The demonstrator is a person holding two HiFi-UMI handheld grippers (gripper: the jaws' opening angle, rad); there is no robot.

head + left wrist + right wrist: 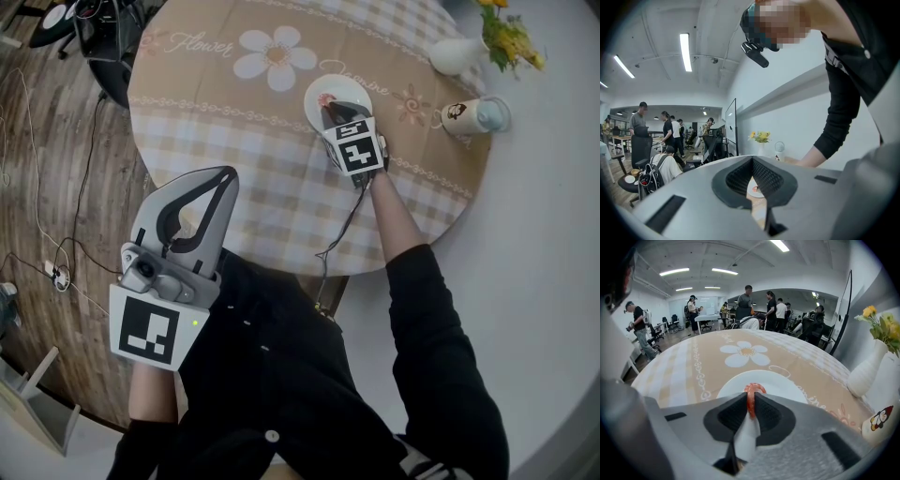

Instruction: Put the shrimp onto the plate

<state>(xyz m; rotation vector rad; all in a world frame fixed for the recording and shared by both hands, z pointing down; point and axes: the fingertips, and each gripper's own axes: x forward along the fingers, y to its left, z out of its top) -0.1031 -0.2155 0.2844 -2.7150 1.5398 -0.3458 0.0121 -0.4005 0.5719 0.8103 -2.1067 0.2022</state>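
Just one shrimp (750,398), one plate (787,384), one vase (865,372).

Bright, even light all round. In the left gripper view, ceiling strips (685,51) glow white at eleven o'clock, and the corners fall to black where the wide lens bends the room. The right gripper view shows the same curve, with lamps (724,271) at twelve and the plate (783,385) clean white. The close foreground is soft in both. In the head view the tablecloth (206,122) is evenly lit, its shadows faint.
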